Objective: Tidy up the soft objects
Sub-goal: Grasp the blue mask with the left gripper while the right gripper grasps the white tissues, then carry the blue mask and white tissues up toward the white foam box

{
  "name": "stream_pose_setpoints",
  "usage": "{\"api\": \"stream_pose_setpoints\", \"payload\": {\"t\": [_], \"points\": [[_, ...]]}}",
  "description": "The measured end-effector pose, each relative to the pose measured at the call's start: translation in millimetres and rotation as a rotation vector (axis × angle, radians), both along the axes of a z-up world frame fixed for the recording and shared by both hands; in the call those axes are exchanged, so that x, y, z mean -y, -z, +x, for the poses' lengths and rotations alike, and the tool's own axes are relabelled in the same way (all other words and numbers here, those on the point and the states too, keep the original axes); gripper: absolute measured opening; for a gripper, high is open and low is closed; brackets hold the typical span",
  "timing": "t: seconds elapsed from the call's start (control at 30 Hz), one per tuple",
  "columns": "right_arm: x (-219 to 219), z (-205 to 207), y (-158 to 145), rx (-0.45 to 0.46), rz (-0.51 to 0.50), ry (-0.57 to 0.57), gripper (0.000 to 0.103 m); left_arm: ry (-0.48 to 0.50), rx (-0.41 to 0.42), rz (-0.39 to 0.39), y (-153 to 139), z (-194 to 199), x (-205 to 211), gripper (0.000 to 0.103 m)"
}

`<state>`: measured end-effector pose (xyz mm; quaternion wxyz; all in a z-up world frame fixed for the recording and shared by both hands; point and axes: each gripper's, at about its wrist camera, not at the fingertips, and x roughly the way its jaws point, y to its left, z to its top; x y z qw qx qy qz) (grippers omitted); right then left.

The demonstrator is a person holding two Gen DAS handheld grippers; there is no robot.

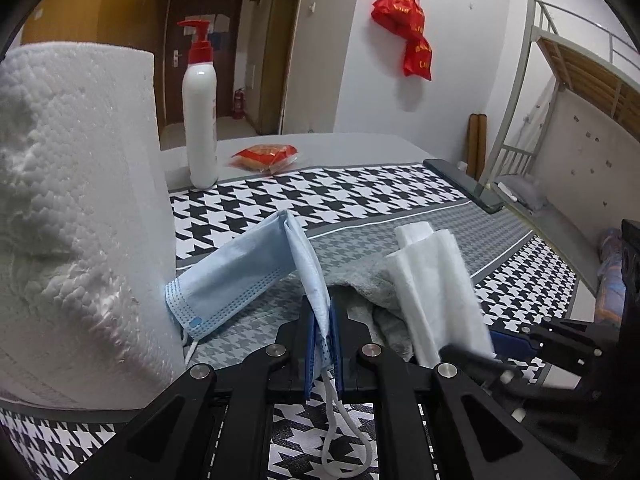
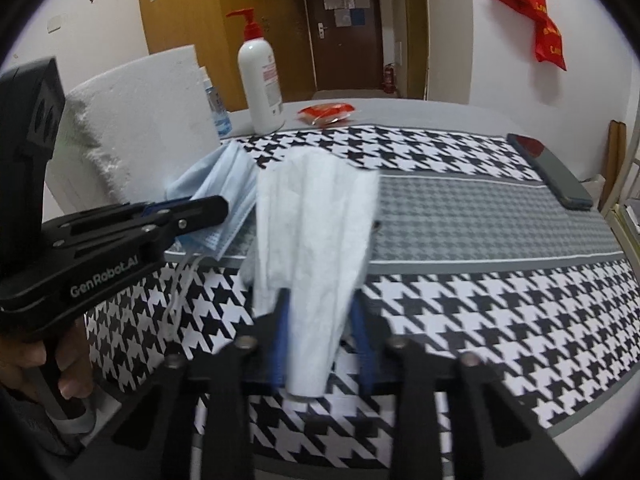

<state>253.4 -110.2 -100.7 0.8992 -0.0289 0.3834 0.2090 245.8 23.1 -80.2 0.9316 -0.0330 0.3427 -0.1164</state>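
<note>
On my far left stands the paper towel roll, upright on the worktop, which is covered by a houndstooth cloth. Just right of the roll I have the blue face mask pinched in my left gripper; the jaws are clamped tight on its folded edge, one end of the mask drooping against the foot of the roll, and an ear loop dangling below the fingers. Behind it, near the back edge, a white pump bottle with a red top stands beside a red snack packet. Next right, a grey cloth lies crumpled on the houndstooth. Over it my right gripper holds a folded white cloth; the blue pads sit narrow against its lower end, and the rest fans upward, clear of the worktop. Far right, a dark phone lies flat near the worktop's edge
</note>
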Motion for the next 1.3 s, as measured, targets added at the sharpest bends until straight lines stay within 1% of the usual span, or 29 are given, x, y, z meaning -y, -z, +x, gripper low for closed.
{"api": "stream_pose_setpoints", "payload": {"t": [0.03,0.13,0.37,0.5,0.93,1.3], "points": [[3.2,-1.2,-2.3,0.003,0.007,0.004,0.016,0.003,0.008,-0.003,-1.0,-1.1,0.2,0.008],[13.0,-6.0,-8.8,0.022,0.005,0.034,0.013,0.008,0.022,-0.001,-3.2,-3.7,1.8,0.008],[25.6,-18.0,-19.1,0.061,0.020,0.061,0.013,0.033,0.063,-0.009,-12.9,-13.5,5.3,0.008],[32.0,-24.5,-24.8,0.087,0.034,0.065,0.013,0.042,0.109,0.009,-22.7,-27.1,7.7,0.008],[39.1,-45.1,-42.5,0.155,0.072,0.070,0.013,0.048,0.175,0.048,-42.2,-59.5,16.2,0.008],[44.2,-71.2,-61.1,0.228,0.098,0.063,0.013,0.070,0.270,0.071,-60.6,-95.9,22.5,0.008]]}}
